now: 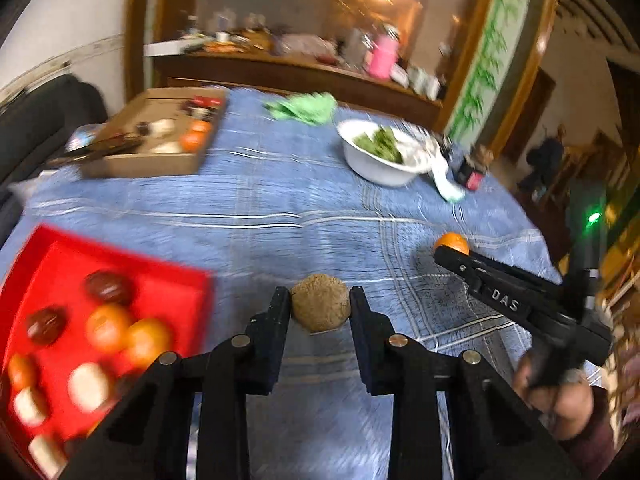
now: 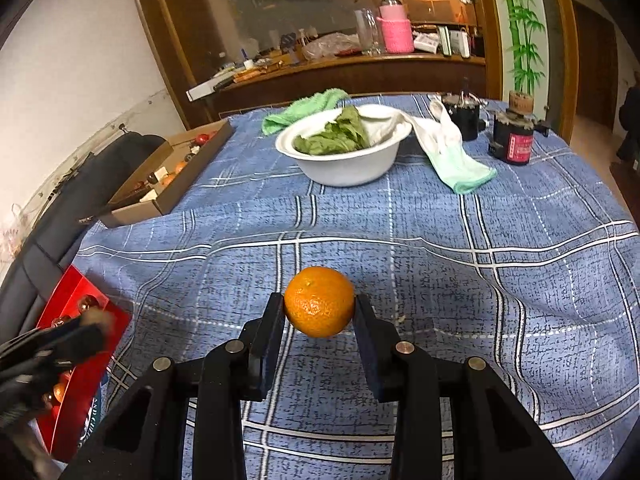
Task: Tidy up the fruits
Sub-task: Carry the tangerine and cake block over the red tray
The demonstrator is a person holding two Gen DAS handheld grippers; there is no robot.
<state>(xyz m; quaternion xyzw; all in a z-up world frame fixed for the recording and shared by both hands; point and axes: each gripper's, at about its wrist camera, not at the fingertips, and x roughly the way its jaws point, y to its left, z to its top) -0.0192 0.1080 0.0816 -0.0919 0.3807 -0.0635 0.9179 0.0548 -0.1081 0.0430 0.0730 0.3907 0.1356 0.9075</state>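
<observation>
Two grippers over a table spread with a blue checked cloth (image 2: 440, 216), each closed on a fruit. Left gripper (image 1: 320, 304) clamped on a rough tan-brown ball of fruit (image 1: 320, 307), pressed from both sides by the black fingers (image 1: 279, 312), above the cloth just right of a red tray (image 1: 168, 284). In the tray, blurred: several oranges (image 1: 108, 327), dark red-brown round fruits (image 1: 107, 287) and pale pieces (image 1: 89, 386). Right gripper (image 2: 319, 306) clamped on an orange (image 2: 319, 301), held between its two fingers (image 2: 365, 320) and apparently raised a little off the cloth, a shadow beneath. Same orange at the tip of the right gripper in the left view, well to the right of the brown fruit. Farther back on the cloth: a white bowl (image 2: 344, 168) holding green leaves (image 2: 334, 136), a white-and-mint rag (image 2: 452, 152) draped over its rim, a green towel (image 2: 304, 110) behind it. At the left edge of the table, an open cardboard box (image 2: 168, 192) holding small mixed items. At the far right, two dark jars (image 2: 514, 136).
</observation>
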